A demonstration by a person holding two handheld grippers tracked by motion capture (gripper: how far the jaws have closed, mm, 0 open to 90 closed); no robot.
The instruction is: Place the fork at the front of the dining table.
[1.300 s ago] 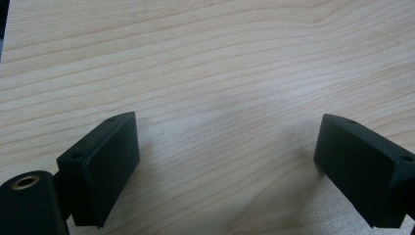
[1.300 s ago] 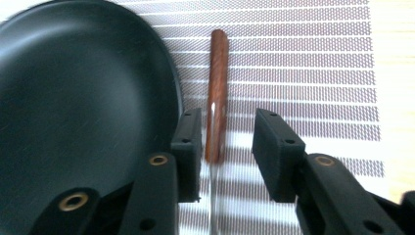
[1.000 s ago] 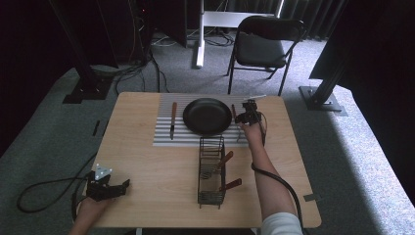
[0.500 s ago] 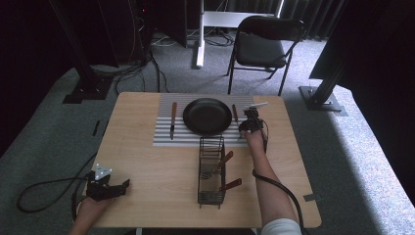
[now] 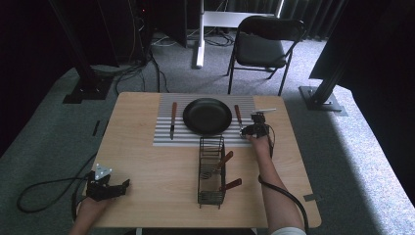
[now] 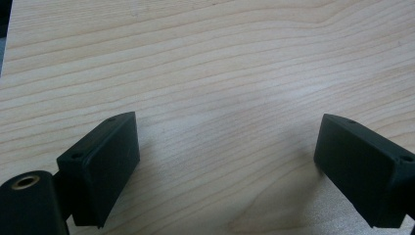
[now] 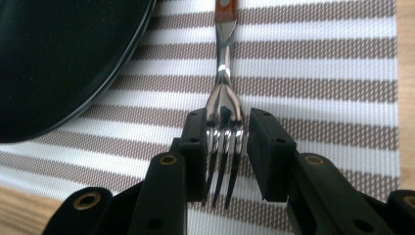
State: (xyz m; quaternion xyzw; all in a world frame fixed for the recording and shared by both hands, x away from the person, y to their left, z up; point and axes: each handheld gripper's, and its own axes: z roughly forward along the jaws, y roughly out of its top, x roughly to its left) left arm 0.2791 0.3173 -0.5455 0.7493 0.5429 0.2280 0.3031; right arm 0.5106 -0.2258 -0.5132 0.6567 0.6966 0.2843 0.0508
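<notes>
A fork with a wooden handle (image 5: 238, 115) lies on the striped placemat (image 5: 164, 138), right of the black plate (image 5: 207, 116). My right gripper (image 5: 245, 130) sits low over its tines. In the right gripper view the fork (image 7: 222, 93) points away and its tines lie between the gripper's (image 7: 222, 161) pads, with a thin gap on one side; the jaws have just been opening. The plate (image 7: 58, 58) and placemat (image 7: 318, 73) lie close by. My left gripper (image 5: 123, 184) rests open at the table's near left corner, over bare wood (image 6: 225, 166).
A wooden-handled knife (image 5: 172, 119) lies on the placemat left of the plate. A black wire caddy (image 5: 211, 171) with two wooden-handled utensils stands mid-table, just left of my right forearm. A chair (image 5: 264, 46) stands beyond the far edge.
My right gripper has moved a little nearer to me and lower along the plate's right side. The left gripper has stayed put.
</notes>
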